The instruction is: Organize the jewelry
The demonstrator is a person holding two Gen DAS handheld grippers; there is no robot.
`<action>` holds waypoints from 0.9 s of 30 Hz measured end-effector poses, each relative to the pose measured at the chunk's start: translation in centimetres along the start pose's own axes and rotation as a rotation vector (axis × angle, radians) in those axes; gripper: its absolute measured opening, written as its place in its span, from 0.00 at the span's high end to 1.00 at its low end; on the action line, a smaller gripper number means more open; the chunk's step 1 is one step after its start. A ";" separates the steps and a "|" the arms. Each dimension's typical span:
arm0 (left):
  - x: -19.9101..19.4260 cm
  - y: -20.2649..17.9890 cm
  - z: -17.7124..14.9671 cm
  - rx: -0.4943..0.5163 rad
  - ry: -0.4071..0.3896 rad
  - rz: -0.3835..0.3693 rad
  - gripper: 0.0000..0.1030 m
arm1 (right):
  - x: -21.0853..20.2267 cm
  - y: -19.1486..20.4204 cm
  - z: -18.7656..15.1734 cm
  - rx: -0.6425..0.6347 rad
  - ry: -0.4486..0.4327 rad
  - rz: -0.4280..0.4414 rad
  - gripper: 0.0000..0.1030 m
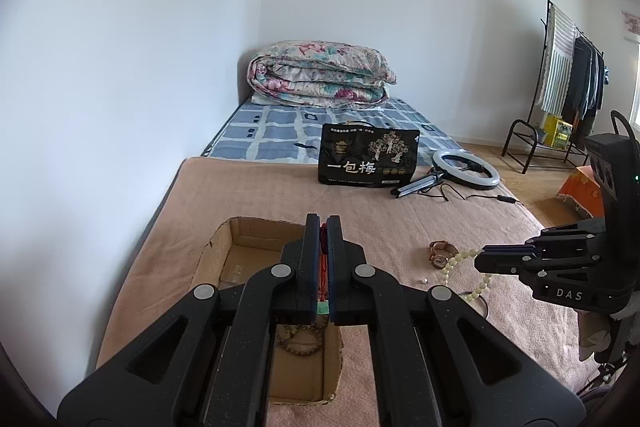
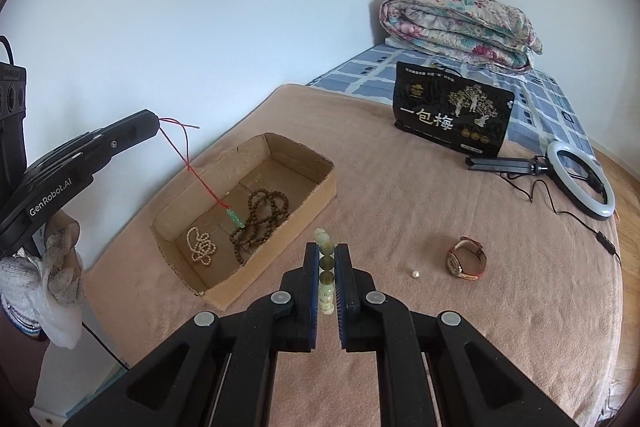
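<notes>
My left gripper (image 1: 323, 227) is shut on the red cord (image 2: 188, 159) of a green jade pendant (image 2: 236, 219) that hangs into the open cardboard box (image 2: 320, 183). The box holds a brown wooden bead string (image 2: 260, 219) and a small cream bead string (image 2: 202, 247). My right gripper (image 2: 327, 255) is shut on a pale cream-green bead bracelet (image 2: 326, 275), held above the pink blanket right of the box; it also shows in the left wrist view (image 1: 452, 265). A watch with a red-brown strap (image 2: 466, 259) and a loose pearl (image 2: 415, 273) lie on the blanket.
A black snack bag (image 2: 452, 111) stands further back on the bed. A ring light on a small tripod (image 2: 580, 179) with its cable lies at the right. A folded floral quilt (image 2: 460, 27) sits at the head. A clothes rack (image 1: 568, 87) stands by the wall.
</notes>
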State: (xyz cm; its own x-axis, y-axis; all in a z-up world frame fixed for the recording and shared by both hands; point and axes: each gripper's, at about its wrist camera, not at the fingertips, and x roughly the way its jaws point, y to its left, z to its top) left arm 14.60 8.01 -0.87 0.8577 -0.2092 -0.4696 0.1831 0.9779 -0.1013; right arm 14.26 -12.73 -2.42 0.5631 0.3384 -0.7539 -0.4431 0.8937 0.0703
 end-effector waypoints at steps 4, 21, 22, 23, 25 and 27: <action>0.0 1.6 -0.3 -0.006 0.008 0.025 0.99 | 1.2 1.5 0.9 -0.013 0.004 0.025 0.95; 2.7 6.0 -1.1 -0.051 0.041 0.075 0.99 | 6.2 6.8 2.8 -0.051 0.041 0.118 0.95; 3.0 6.2 -1.1 -0.052 0.045 0.077 0.99 | 6.5 7.1 2.8 -0.053 0.044 0.122 0.95; 3.3 6.3 -1.2 -0.054 0.050 0.078 0.99 | 6.8 7.3 2.8 -0.054 0.048 0.127 0.95; 3.9 6.7 -1.4 -0.058 0.057 0.079 0.99 | 7.5 7.6 2.9 -0.055 0.057 0.136 0.95; 4.3 7.0 -1.5 -0.063 0.061 0.081 0.99 | 8.0 8.0 2.8 -0.058 0.065 0.143 0.95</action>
State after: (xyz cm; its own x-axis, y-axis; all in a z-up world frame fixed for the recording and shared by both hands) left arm 18.81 14.00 -4.94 0.8373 -0.1314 -0.5307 0.0827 0.9900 -0.1147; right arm 17.22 -2.05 -6.08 0.4461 0.4393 -0.7798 -0.5557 0.8189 0.1434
